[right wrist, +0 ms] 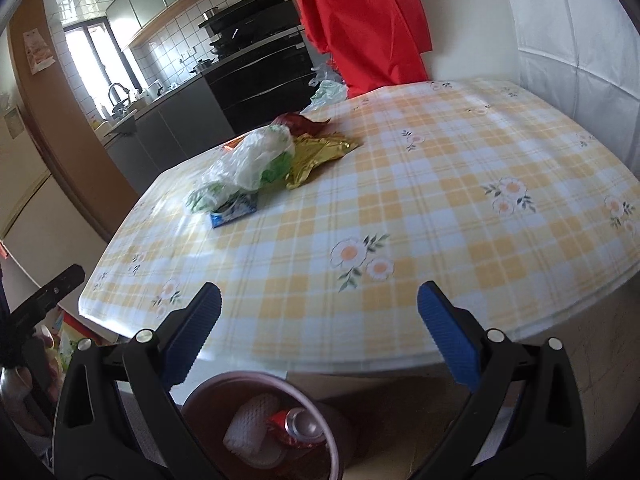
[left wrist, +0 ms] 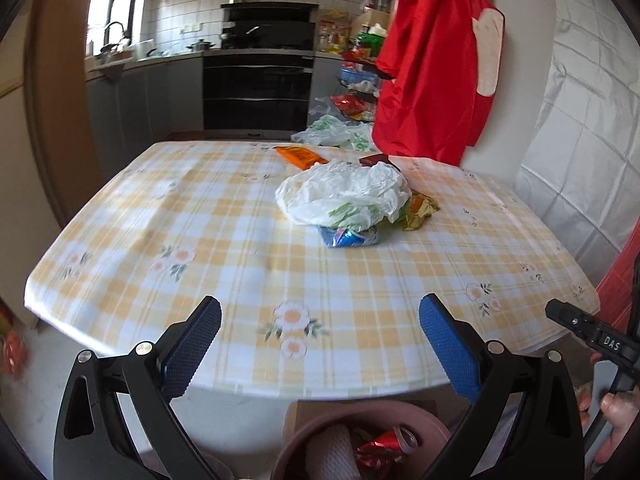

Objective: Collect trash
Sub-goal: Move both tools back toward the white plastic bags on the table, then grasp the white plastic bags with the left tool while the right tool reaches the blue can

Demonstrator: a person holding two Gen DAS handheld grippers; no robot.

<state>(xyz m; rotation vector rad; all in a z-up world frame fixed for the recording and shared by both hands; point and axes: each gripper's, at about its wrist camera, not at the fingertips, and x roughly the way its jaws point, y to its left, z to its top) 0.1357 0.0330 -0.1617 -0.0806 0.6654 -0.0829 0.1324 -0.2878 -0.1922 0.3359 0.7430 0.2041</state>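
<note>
Holding both grippers, left (left wrist: 320,344) and right (right wrist: 319,338), spread empty over the bin (left wrist: 304,436), we can reach the plastic bag (left wrist: 344,192) next

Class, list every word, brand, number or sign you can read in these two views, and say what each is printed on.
"DAS": on the right gripper's black body, seen at the edge of the left wrist view.
Print on the orange packet, blue wrapper, white bag and crushed can: too blurred to read.

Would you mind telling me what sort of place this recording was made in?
Most likely a home kitchen with a dining table: a built-in oven, a sink faucet by the window, and a checked floral tablecloth.
</note>
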